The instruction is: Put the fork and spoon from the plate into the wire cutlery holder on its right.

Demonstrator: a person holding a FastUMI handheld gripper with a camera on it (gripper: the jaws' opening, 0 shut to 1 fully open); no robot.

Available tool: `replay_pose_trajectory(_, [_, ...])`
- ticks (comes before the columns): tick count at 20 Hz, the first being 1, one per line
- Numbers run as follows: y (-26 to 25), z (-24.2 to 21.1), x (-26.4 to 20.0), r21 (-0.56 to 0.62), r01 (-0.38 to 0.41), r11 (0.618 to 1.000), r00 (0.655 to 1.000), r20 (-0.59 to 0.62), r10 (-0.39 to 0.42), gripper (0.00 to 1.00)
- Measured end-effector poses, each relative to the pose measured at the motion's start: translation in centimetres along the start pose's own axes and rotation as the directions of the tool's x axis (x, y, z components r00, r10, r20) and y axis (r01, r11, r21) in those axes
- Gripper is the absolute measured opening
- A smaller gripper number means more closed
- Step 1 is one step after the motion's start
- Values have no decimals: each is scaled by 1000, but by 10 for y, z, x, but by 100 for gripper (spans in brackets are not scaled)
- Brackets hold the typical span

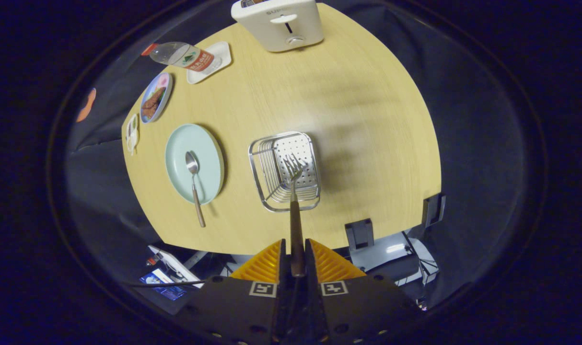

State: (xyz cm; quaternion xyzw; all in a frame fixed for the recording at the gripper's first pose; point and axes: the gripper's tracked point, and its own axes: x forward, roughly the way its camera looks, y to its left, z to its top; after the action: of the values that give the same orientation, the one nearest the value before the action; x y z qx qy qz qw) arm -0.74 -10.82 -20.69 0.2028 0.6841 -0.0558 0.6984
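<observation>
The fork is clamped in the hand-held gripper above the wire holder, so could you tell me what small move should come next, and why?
Probably lower and release it: the hand-held gripper grips the fork by its handle, tines over the wire holder.

My camera rides just behind my fingers [296, 258] and looks forward along them, steeply down from high above the tabletop [358, 120]. Nearly the whole tabletop lies beyond my fingers, its near edge just ahead of them, its far end with the toaster [279, 24] farthest off.
</observation>
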Motion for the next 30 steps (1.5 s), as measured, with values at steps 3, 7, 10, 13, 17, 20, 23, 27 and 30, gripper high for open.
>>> replay_pose_trajectory(3, [6, 4, -5, -17, -16, 1000, 999, 50, 17, 39])
replay_pose_trajectory(7, [15, 10, -15, -82, 2, 997, 989, 147, 10, 65])
replay_pose_trajectory(10, [28, 14, -27, -143, 45, 989, 968, 251, -8, 85])
replay_pose_trajectory(13, [48, 21, -35, -188, 78, 979, 928, 374, -2, 91])
replay_pose_trajectory(17, [84, 12, -22, -240, 100, 966, 888, 460, 22, 94])
replay_pose_trajectory(20, [118, -6, 0, -289, 104, 952, 879, 475, 49, 95])
replay_pose_trajectory(23, [153, -24, 31, -312, 75, 947, 887, 455, 80, 95])
replay_pose_trajectory(27, [182, -38, 69, -328, 62, 943, 904, 418, 86, 96])
replay_pose_trajectory(30, [198, -45, 103, -327, 69, 942, 920, 387, 68, 96])
